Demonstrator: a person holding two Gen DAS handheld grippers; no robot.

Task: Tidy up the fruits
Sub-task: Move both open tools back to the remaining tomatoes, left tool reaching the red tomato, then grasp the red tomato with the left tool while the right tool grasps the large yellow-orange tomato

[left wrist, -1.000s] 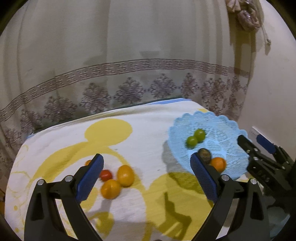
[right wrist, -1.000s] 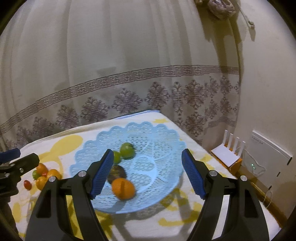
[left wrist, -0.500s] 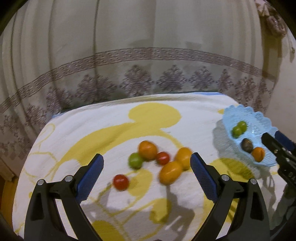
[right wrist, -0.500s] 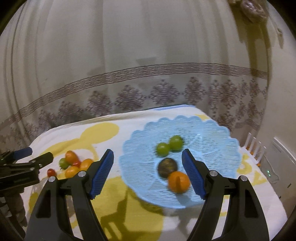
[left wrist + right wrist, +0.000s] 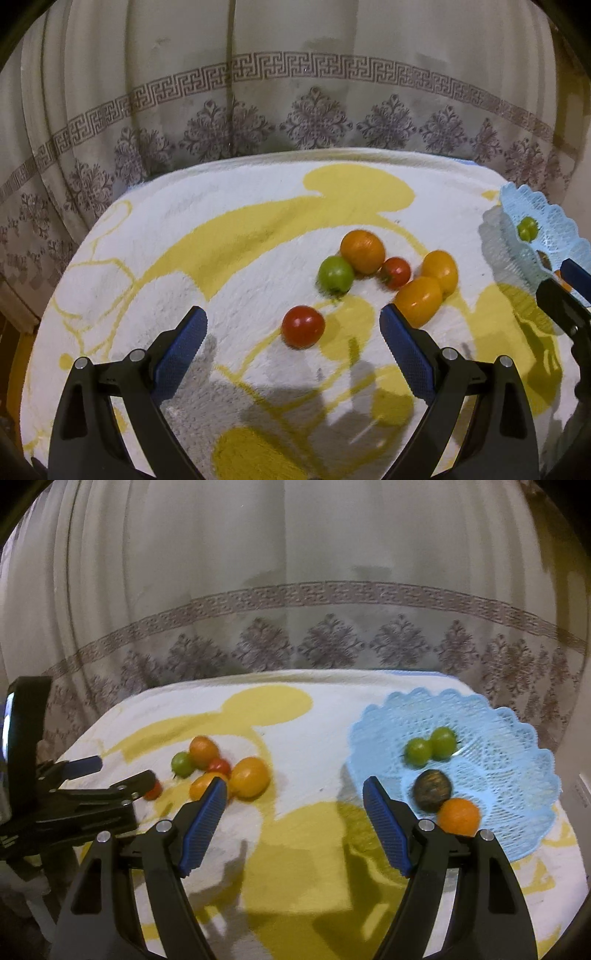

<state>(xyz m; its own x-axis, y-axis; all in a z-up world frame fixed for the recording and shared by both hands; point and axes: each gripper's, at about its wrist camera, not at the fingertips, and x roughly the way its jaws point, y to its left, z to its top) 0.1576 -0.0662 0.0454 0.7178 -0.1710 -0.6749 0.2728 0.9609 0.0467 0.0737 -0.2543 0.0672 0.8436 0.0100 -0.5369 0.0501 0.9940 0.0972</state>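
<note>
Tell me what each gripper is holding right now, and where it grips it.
Nothing. The left gripper and right gripper are both open and empty.

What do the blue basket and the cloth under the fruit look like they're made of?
The blue basket looks like molded plastic: pale blue, matte, with a lacy openwork pattern and a scalloped rim that holds its shape. The cloth looks like soft plush or terry fabric, white with yellow print; its surface shows a fuzzy nap. The exact fiber can't be told.

Warm, dim light; hard shadows fall forward, fisheye edges curve, slight blur.
</note>
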